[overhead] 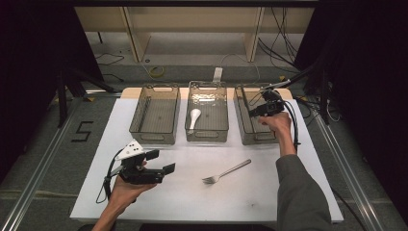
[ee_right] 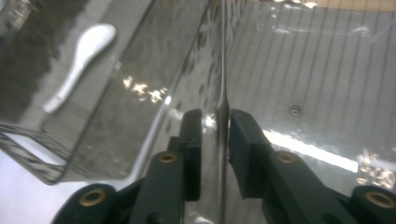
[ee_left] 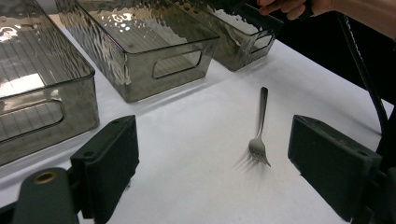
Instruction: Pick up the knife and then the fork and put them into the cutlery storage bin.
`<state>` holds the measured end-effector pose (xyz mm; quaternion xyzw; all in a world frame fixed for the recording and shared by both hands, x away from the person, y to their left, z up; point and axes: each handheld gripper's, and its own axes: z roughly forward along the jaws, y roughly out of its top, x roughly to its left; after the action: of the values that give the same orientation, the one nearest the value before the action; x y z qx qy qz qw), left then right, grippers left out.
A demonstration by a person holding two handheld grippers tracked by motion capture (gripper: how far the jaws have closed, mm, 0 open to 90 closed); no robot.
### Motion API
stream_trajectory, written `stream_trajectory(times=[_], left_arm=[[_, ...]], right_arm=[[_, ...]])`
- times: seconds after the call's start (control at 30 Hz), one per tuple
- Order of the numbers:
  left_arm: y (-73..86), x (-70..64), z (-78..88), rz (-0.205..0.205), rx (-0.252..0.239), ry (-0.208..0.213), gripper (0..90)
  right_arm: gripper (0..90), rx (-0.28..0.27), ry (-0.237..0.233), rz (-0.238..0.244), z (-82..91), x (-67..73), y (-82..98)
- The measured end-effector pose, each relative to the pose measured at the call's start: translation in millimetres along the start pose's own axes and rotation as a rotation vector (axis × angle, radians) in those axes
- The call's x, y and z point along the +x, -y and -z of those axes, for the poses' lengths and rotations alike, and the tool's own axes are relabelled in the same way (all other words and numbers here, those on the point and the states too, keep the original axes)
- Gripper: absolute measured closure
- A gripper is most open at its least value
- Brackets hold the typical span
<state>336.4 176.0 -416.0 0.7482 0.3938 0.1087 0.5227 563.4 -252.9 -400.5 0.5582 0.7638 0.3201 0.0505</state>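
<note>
Right tool (ee_right: 215, 140) at upper right of the high view, jaws narrowly parted astride the right bin's (overhead: 244, 126) near wall, pinching nothing. Left tool (overhead: 161, 161) at lower left, jaws spread wide, empty. Fork (overhead: 226, 172) lies on the white surface (overhead: 192, 202), centre-right.

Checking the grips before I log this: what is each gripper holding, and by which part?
Left gripper: nothing, fingers open. Right gripper: a thin metal piece stands edge-on between its fingers over the right bin; whether they grip it cannot be told.
</note>
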Motion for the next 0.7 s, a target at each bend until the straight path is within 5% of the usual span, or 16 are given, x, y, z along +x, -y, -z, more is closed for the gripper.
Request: stream_trajectory(times=[0.33, 0.7], left_arm=[[0.0, -0.1, -0.4, -0.001, 0.001, -0.002, 15.6], [0.4, -0.5, -0.5, -0.001, 0.003, -0.006, 15.6]], right_arm=[[58.2, 0.011, -0.036, 0.052, 11.4, 6.5, -0.7], [43.6, 0.016, -0.086, 0.243, 29.6, 44.3, 5.6]])
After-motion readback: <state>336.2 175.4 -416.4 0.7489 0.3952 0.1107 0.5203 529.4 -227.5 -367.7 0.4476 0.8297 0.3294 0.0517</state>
